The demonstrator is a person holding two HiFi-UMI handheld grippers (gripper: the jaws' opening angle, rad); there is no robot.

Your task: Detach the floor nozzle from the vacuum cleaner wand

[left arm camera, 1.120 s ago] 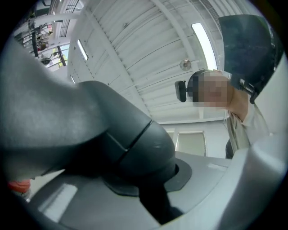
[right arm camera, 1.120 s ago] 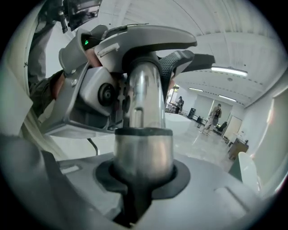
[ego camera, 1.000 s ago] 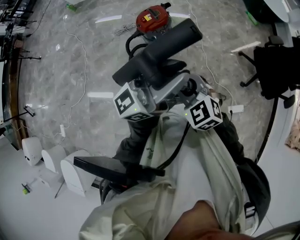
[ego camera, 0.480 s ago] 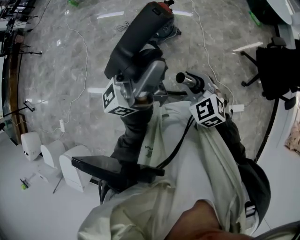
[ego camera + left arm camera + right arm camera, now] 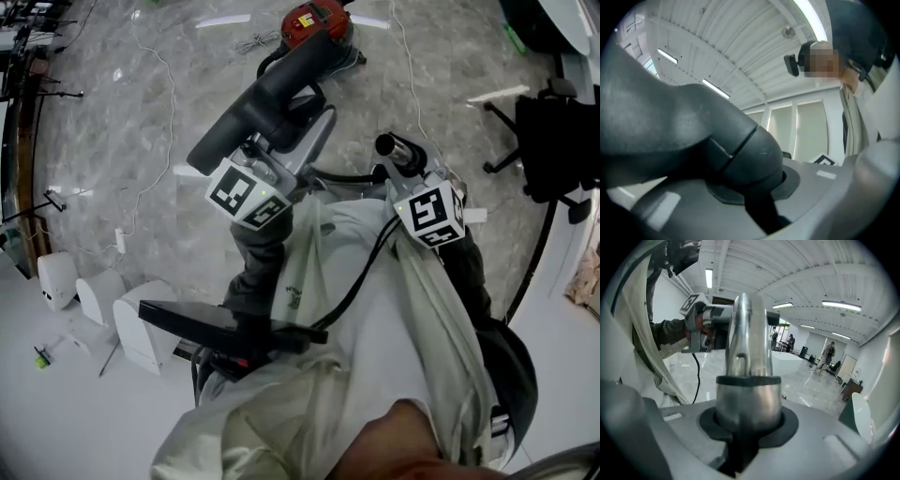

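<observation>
In the head view, the top edge cuts off the red vacuum cleaner body [image 5: 314, 19] and the right edge cuts off the office chair [image 5: 553, 141]. There the jaws of the left gripper [image 5: 757, 197] are hidden beneath its marker cube and the floor nozzle [image 5: 262, 108]. Most of the wand [image 5: 743, 348] is hidden under the right gripper [image 5: 747, 427] and the sleeve [image 5: 450, 309]. In the left gripper view the floor nozzle looms blurred, cut off at the left edge. A small green thing [image 5: 40, 355] on the floor [image 5: 112, 234] and the distant people [image 5: 829, 355] are too small to tell.
</observation>
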